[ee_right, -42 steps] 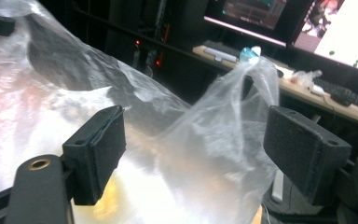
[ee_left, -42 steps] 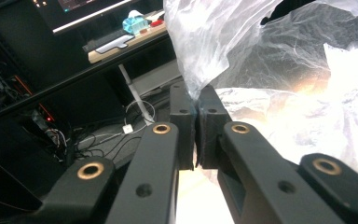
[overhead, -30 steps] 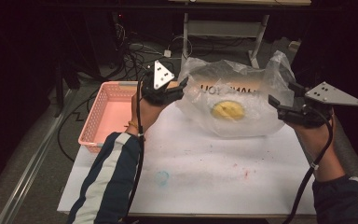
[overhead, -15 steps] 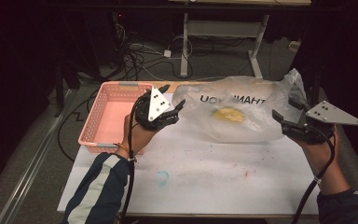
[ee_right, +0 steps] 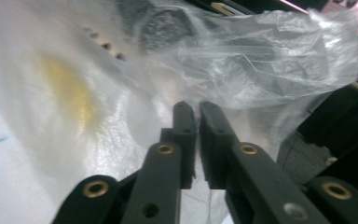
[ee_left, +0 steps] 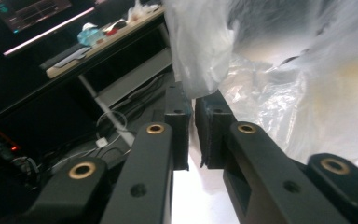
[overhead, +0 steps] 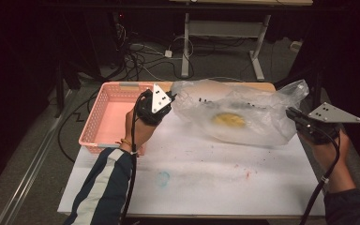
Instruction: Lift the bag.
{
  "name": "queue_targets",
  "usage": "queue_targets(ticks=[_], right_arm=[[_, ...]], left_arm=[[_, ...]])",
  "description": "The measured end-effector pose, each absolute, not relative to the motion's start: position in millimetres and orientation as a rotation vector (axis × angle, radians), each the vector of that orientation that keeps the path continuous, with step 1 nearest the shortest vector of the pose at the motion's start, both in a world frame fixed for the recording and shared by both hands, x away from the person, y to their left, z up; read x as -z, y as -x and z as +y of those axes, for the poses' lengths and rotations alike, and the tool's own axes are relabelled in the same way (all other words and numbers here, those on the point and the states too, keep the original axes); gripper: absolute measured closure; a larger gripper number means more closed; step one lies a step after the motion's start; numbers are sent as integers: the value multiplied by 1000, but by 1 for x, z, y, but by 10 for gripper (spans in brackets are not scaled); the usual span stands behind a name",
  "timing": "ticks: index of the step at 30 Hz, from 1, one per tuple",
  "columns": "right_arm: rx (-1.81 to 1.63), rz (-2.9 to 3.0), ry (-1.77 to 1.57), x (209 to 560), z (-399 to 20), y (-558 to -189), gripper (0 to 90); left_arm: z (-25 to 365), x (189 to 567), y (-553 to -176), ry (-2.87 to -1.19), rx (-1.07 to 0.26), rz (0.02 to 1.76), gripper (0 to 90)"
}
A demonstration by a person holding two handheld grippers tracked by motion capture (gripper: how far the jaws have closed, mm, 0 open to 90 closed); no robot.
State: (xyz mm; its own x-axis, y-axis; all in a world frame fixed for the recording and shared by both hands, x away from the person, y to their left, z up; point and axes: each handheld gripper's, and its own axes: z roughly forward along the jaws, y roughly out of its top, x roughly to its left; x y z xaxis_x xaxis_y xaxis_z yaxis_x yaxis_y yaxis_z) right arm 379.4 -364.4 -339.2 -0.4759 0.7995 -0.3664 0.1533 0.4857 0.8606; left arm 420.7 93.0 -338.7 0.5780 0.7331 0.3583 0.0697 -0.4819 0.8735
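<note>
Lying lengthwise across the far half of the white table (overhead: 192, 187), the clear plastic bag (overhead: 258, 124) ran left to right, pinched at both ends.
The left gripper (overhead: 172, 97) and right gripper (overhead: 290, 112) had just been closing and clenched the thin, crinkled film. A blurred yellow object (overhead: 229, 120) showed inside. A pink mesh basket (overhead: 104, 123) stood just left; cables (overhead: 136, 51) crossed the dark floor behind.

Dark room; grey floor (overhead: 42, 154) strewn with cables (overhead: 136, 54) (tangled); white-legged desk (overhead: 225, 28) behind table.
</note>
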Motion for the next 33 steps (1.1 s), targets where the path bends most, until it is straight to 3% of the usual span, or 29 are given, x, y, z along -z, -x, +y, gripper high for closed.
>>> queue_targets(ticks=[9, 17, 24, 28, 33], right_arm=[[-965, 1795, -812, 320, -367, -405, 900], [-1022, 1658, -709, 259, -356, -376, 900], [-1032, 1665, -667, 247, -343, -369, 900], [-1012, 1704, -687, 260, -334, -384, 900], [-999, 1732, -737, 277, -330, -404, 900]], left_arm=[[95, 316, -431, -1869, -1024, 667, 875], [110, 258, -398, -1706, -1116, 601, 875], [112, 255, -392, -1685, -1076, 607, 869], [107, 271, -400, -1720, -1045, 626, 832], [104, 292, -413, -1749, -976, 664, 622]])
